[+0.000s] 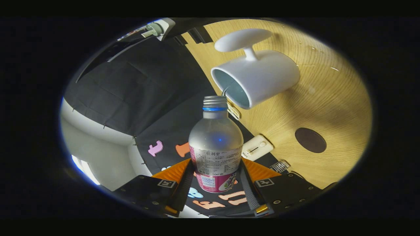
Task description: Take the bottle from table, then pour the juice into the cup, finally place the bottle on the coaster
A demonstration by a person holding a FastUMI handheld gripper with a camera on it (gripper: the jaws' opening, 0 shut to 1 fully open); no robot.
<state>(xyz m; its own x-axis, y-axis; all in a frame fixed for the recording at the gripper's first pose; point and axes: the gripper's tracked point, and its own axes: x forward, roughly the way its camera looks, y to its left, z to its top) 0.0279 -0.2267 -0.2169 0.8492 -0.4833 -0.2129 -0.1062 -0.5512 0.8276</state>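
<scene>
My gripper (215, 178) is shut on a clear bottle (215, 141) with a pink label, both fingers pressing its lower body. The bottle has no cap, and a blue ring sits under its threaded neck. I am tipped over, so the wooden table (328, 101) runs up one side. The bottle's mouth is level with the rim of a white cup (259, 77) beyond the fingers. A thin stream runs from the mouth into the cup. The cup has a flat, paddle-like handle. A dark round coaster (310, 140) lies on the table past the cup.
A small white device (257, 147) with a slider lies at the table's edge near the bottle. The black cloth wall (137, 98) stands behind the bottle, with a white wall beside it.
</scene>
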